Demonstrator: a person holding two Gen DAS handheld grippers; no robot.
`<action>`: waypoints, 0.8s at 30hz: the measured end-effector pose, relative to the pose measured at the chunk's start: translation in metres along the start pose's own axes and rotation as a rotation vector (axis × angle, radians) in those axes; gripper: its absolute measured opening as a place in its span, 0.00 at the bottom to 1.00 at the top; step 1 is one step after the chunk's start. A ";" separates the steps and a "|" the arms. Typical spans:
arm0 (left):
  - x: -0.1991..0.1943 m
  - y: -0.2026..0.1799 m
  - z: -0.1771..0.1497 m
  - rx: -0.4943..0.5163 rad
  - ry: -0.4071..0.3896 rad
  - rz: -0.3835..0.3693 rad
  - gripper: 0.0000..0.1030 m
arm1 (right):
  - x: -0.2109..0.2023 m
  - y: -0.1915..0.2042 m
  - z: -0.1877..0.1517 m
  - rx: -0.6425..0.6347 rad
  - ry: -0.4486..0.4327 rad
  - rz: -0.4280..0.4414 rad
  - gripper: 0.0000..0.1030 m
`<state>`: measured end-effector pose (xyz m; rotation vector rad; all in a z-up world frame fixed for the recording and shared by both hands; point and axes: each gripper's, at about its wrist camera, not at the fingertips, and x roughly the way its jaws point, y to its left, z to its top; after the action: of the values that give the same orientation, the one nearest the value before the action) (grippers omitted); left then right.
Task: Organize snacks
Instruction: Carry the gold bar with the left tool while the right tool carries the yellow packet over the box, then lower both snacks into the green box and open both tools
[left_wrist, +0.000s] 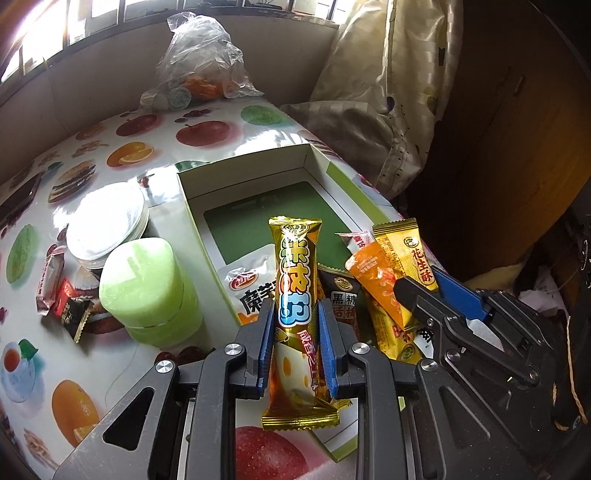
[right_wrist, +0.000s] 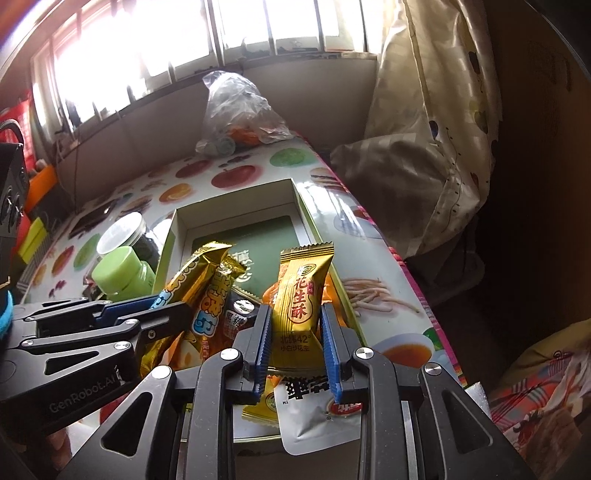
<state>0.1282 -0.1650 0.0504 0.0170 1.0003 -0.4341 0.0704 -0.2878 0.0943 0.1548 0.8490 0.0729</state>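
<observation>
Evidently each claw was clamped on a snack above the near end of the open cardboard box (left_wrist: 314, 162) with its green printed floor. The left claw (left_wrist: 297, 334) gripped a long gold foil bar with blue lettering (left_wrist: 295, 291), its long axis running upright between the blue pads, most of its length above the grip and its crimped tail hanging below. The right claw (right_wrist: 297, 339) was closed on a shorter gold peanut-candy packet (right_wrist: 301, 295), also held upright. Relative to the box, both packets stood over its near end, side by side and close together, the left claw's bar nearer the box's left wall. So the coming move looked like a short lowering and tipping forward, so each long axis would lie along the box.

Several packets already lay at that near end, among them a white pouch (left_wrist: 245, 284) and a dark brown wrapper (left_wrist: 338, 295). Left of the box stood a pale green lidded jar (left_wrist: 144, 291), with small wrapped sweets (left_wrist: 64, 295) beyond it. The surface (left_wrist: 110, 129) wore a glossy fruit-print cover; beyond the box sat a crumpled clear plastic bag (left_wrist: 201, 59) under a bright window, with a cream curtain (right_wrist: 436, 110) to the box's right.
</observation>
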 end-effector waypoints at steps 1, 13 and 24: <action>0.000 0.000 0.000 0.003 0.000 0.000 0.23 | 0.000 0.000 0.000 0.001 0.001 0.001 0.23; -0.003 0.000 -0.002 0.003 -0.005 0.011 0.37 | -0.002 0.002 -0.001 -0.013 -0.007 0.004 0.30; -0.013 0.003 -0.004 -0.001 -0.022 0.021 0.38 | -0.010 0.003 -0.001 -0.003 -0.014 -0.008 0.33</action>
<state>0.1203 -0.1570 0.0583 0.0216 0.9778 -0.4142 0.0630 -0.2864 0.1016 0.1487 0.8358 0.0660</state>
